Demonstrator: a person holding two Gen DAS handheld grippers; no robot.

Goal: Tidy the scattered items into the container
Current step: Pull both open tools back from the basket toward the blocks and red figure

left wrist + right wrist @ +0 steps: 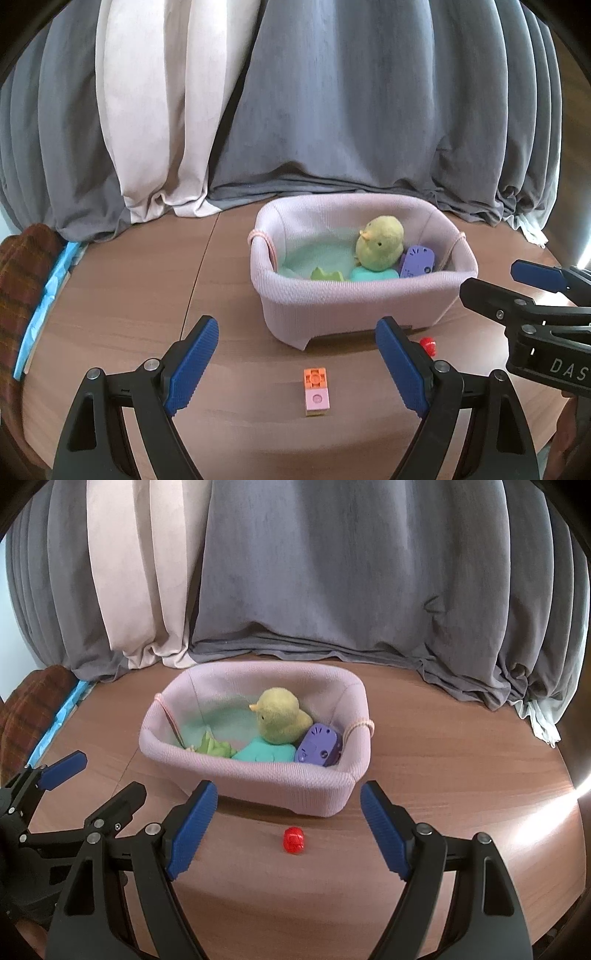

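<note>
A pink knitted basket (354, 306) (280, 786) stands on the round wooden table. Inside lie a yellow-green plush chick (380, 242) (280, 716), a purple toy (417, 264) (319, 747), a teal piece (373, 275) (266, 755) and a green piece (327, 275) (214, 747). An orange-and-pink brick (316, 391) lies on the table in front of the basket, between the open fingers of my left gripper (299, 365). A small red piece (293, 840) (428, 345) lies between the open fingers of my right gripper (288, 838). Neither gripper touches anything.
Grey and cream curtains (295, 110) hang behind the table and pool at its far edge. A brown checked cushion (22, 280) and a blue strip (48, 295) sit at the left edge. The right gripper (524, 314) shows at the right of the left wrist view.
</note>
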